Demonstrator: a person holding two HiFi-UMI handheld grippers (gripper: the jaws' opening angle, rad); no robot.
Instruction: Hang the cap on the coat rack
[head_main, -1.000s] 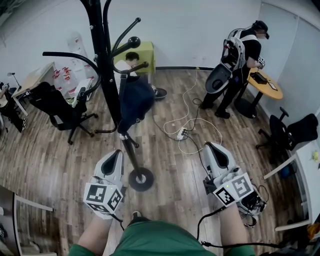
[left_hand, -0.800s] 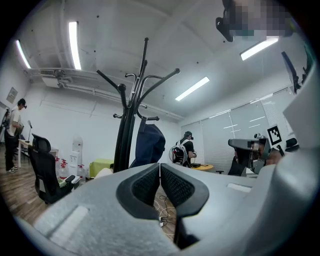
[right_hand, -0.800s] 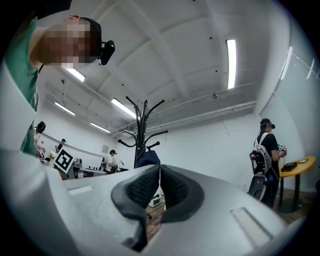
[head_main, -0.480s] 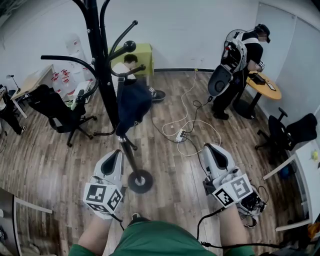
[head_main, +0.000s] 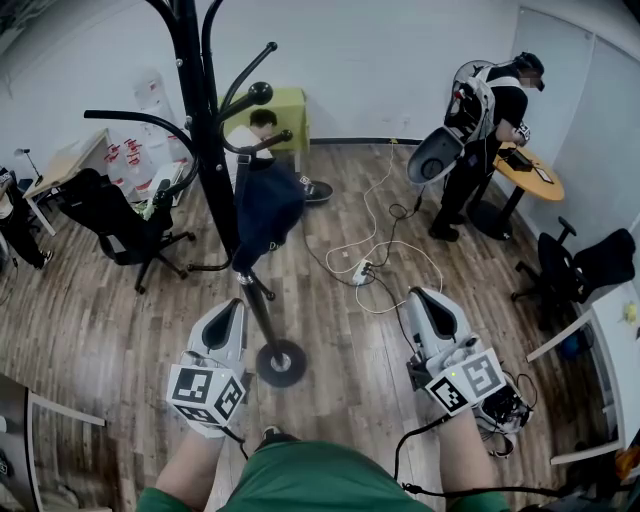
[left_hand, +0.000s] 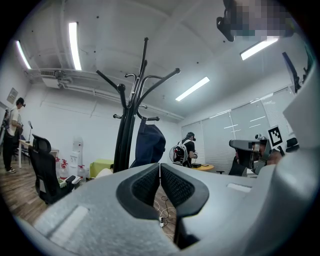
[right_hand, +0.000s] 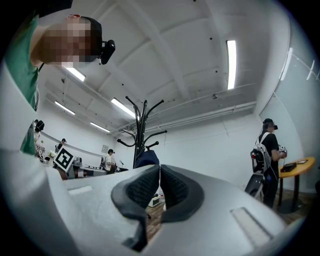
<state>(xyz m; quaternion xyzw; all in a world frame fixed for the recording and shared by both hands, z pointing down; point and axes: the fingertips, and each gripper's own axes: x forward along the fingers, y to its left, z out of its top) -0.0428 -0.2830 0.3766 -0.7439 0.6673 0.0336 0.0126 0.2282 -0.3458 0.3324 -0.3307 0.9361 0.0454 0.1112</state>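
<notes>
coat rack (head_main: 208, 150) top cut off, cap (head_main: 266, 205) shape unclear

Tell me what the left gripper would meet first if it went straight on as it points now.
Probably the dark blue cap hanging on the coat rack, seen just above the left gripper; depth is unclear, so it might pass beneath.

Noting the rig's look. I am seeing two pale grey plastic shells, the left gripper (head_main: 232, 305) and the right gripper (head_main: 420, 295), each narrowing to a rounded nose. Each is carrying a white cube printed with black square markers: left cube (head_main: 207, 395), right cube (head_main: 467, 380). Black textured pads (left_hand: 145, 186) are lining the jaws. A black cable (head_main: 400, 462) is trailing from the right gripper. The person is wearing a green shirt (head_main: 300, 488).
</notes>
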